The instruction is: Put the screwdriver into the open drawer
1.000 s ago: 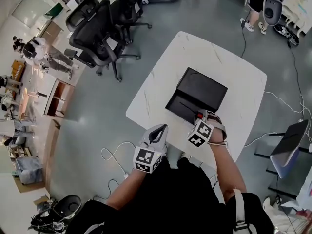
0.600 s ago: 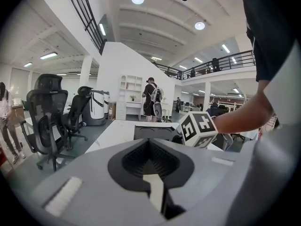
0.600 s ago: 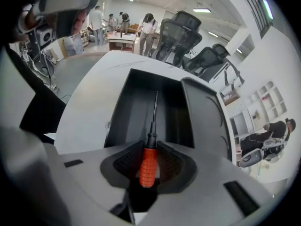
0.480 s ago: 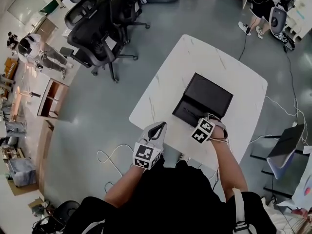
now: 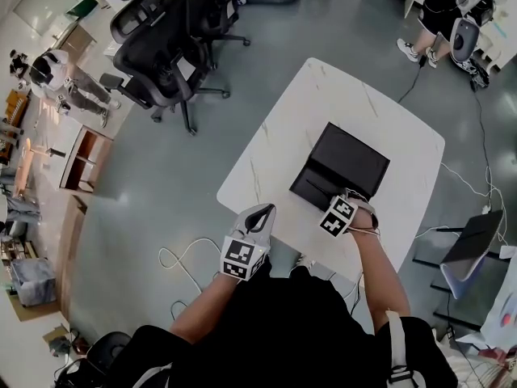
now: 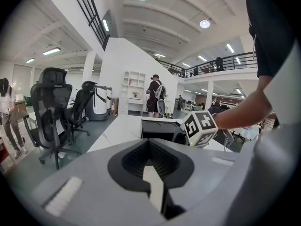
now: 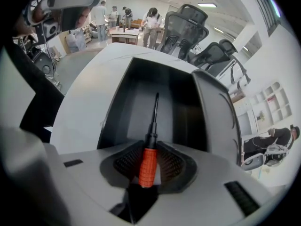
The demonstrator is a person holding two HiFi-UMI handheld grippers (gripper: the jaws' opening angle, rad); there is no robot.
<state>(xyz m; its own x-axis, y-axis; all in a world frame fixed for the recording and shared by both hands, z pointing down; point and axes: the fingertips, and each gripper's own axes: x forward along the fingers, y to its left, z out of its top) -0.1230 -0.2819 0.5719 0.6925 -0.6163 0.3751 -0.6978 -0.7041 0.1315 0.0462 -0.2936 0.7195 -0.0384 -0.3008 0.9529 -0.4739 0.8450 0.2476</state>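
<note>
Since a second ago the right gripper (image 5: 329, 199) has tipped lower over the drawer (image 5: 309, 187), and the orange handle that showed beyond its marker cube in the head view is now hidden behind the gripper. The left gripper (image 5: 258, 215) has drifted only a little, on the side of the drawer nearest the person.

In the right gripper view, the right gripper (image 7: 149, 163) has its ribbed pads pressed on the orange handle of the screwdriver (image 7: 150, 147). The black shaft reaches forward out of the jaws, above the bare floor of the drawer (image 7: 134, 102), roughly along the drawer's length. Whether the tip touches the drawer floor cannot be told. The drawer stands pulled out of a low black cabinet (image 5: 349, 160), which sits just behind it on the white marble table (image 5: 275, 148).

The left gripper (image 6: 151, 173) has its jaws together with nothing between them. It hangs off the table's edge, well apart from the drawer and to the drawer's left as the head view shows it. From its own view the drawer's black front (image 6: 160, 130) lies ahead, with the right gripper's marker cube (image 6: 200, 127) just beside it.
</note>
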